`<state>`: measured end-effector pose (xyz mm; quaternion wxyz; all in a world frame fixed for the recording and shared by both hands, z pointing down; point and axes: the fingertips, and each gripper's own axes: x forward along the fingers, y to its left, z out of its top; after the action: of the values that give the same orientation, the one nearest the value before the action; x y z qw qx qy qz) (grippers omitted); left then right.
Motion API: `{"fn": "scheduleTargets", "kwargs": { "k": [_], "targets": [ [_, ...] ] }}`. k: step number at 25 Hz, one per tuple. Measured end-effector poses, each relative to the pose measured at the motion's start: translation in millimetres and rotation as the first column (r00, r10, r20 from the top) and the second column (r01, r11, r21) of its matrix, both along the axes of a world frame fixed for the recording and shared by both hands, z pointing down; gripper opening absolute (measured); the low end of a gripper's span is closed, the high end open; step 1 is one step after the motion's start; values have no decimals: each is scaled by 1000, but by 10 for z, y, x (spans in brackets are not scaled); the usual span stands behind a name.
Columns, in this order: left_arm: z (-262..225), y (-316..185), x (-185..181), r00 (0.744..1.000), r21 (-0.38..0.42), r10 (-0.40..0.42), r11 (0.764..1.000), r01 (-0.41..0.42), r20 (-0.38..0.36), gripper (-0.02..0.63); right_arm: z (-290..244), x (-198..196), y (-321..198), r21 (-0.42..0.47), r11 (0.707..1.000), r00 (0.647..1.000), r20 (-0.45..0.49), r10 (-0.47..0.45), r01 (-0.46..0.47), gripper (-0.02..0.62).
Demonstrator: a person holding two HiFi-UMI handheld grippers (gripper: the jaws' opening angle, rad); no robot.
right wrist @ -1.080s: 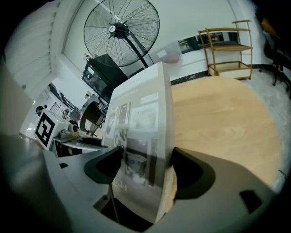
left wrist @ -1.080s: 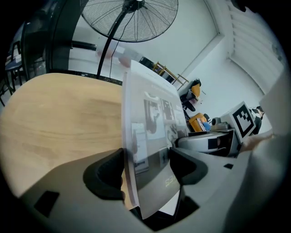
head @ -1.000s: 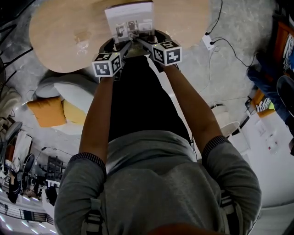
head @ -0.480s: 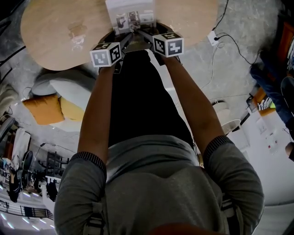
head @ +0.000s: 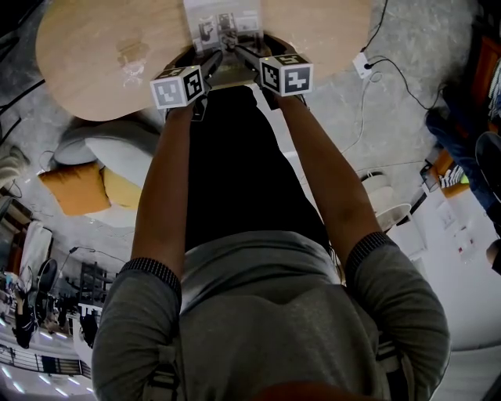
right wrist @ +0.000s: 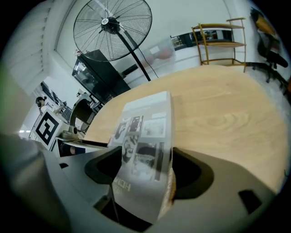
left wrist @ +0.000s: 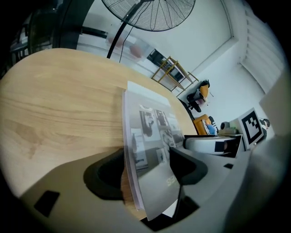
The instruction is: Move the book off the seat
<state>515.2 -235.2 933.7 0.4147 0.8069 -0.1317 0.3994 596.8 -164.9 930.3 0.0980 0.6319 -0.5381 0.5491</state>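
A thin book (head: pixel 223 16) with photos on its grey cover lies with its far part on the round wooden table (head: pixel 102 55). Its near end sticks out over a dark-rimmed round seat (head: pixel 186 56). My left gripper (head: pixel 213 59) and right gripper (head: pixel 244 56) meet at that near end. In the left gripper view the book (left wrist: pixel 150 127) passes between the wide jaws of the left gripper (left wrist: pixel 146 168), with a tan edge under it. In the right gripper view the book (right wrist: pixel 145 132) likewise stands between the wide jaws of the right gripper (right wrist: pixel 143 170). Neither gripper clamps it.
A standing fan (right wrist: pixel 111 25) and a wooden shelf (right wrist: pixel 218 41) stand beyond the table (right wrist: pixel 218 113). Orange and white cushions (head: pixel 78 188) lie on the floor at the left. A power strip with cables (head: pixel 362 64) and a white stool (head: pixel 383 196) are at the right.
Both grippers have come down around the book's near end. The book has kept its place on the table.
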Motion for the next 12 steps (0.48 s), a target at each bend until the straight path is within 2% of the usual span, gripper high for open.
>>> {"fn": "scheduleTargets", "kwargs": {
  "k": [6,12],
  "targets": [
    [-315,-133,-82,999,59,2,998,-4,38,339,-431,96,-18,26,1000,1000,-24,-13,14,362],
    [-1144,-217,-19,998,141,50,989,-45,-36,339,-1246,124,-201,141,987,996,-64,-69,78,362]
  ]
}}
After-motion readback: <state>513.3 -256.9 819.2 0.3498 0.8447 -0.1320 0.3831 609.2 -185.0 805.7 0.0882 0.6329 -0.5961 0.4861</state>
